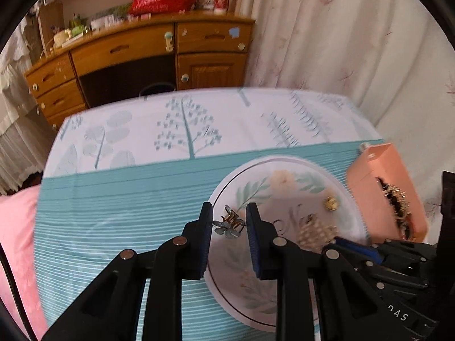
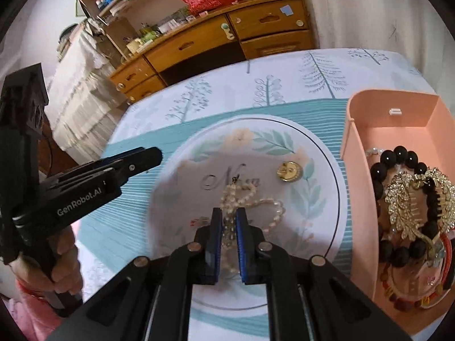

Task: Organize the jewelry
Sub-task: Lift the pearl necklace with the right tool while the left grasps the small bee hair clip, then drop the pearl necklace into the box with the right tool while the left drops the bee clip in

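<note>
The pearl necklace (image 2: 250, 204) lies in a loose heap near the middle of the round plate (image 2: 321, 153), and the right tool (image 2: 229, 218) is pinched almost closed on a bit of it. It looks light and floppy, so it may slip or swing when lifted; grabbing a bunched part, as now, seems best. The little flower hair clip (image 1: 230, 223) sits at the left edge of the plate, between the fingers of the left tool (image 1: 229, 218), which are apart and not squeezing it. It looks small, hard and easy to knock away. A gold coin charm (image 2: 289, 171) lies toward the right side of the plate. Just right of the plate stands the pink box (image 2: 358, 170), already holding a black bead bracelet (image 2: 398, 156) and a sparkly gold comb (image 2: 409, 201). The near end of the box is cut off, and the things there are too jumbled to name. Both pictures are a little blurry.
</note>
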Demonstrator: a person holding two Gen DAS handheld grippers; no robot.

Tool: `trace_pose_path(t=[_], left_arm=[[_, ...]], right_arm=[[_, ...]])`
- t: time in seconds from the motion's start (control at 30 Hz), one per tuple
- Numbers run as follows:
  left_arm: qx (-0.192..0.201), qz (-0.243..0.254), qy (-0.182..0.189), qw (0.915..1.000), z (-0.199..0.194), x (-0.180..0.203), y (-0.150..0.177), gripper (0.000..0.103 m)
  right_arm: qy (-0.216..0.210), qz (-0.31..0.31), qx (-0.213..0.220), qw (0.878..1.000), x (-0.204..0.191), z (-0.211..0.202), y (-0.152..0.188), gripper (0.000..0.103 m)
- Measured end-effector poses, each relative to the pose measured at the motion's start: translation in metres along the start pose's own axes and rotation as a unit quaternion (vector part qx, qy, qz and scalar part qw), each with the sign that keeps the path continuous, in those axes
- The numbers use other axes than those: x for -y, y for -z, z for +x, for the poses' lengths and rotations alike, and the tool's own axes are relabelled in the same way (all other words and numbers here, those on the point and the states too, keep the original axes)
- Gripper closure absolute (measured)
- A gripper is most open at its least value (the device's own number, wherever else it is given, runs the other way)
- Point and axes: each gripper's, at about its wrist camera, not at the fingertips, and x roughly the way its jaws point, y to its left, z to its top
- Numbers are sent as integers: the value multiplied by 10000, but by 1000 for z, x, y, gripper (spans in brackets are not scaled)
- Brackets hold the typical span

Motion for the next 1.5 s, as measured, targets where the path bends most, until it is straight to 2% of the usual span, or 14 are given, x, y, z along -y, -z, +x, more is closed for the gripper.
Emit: trace_pose_path(t=[0.13,0.27,0.53,0.6,0.8,1.0,1.13,1.2,1.33,1.5], left_arm=[[292,55,204,9994,-25,9,-4,81],[559,77,476,9973,-48,17,-10,81],[917,62,971,9910,-79,30,-11,81],[983,124,1057,9894,-85,36,-11,81],[1107,416,1262,9849,-97,61,-9,81],[975,699,1673,9786,-96,91,-6,81],[801,950,2097,9698,-84,124,-1,81],[743,1108,2160,9672,-77,139,3,81],[717,1412,2213,9622,-60,170,12,81],[366,1484,2452,9573,-32,194,19,81]], right_arm=[[-271,-43,204,9994,-9,-25,-7,94],[-390,-218,616,9971,-20,-65,-16,94],[-334,-584,1441,9873,-34,-139,-28,94],[-278,-647,1590,9848,-35,-154,-30,98],[-35,-886,2090,9739,-40,-199,-42,98],[126,-934,2268,9694,-35,-220,-51,98],[259,-848,2453,9654,-24,-235,-52,98],[362,-789,2488,9647,-18,-238,-51,98],[434,-730,2395,9672,-3,-238,-43,98],[564,-488,2170,9733,26,-229,-30,98]])
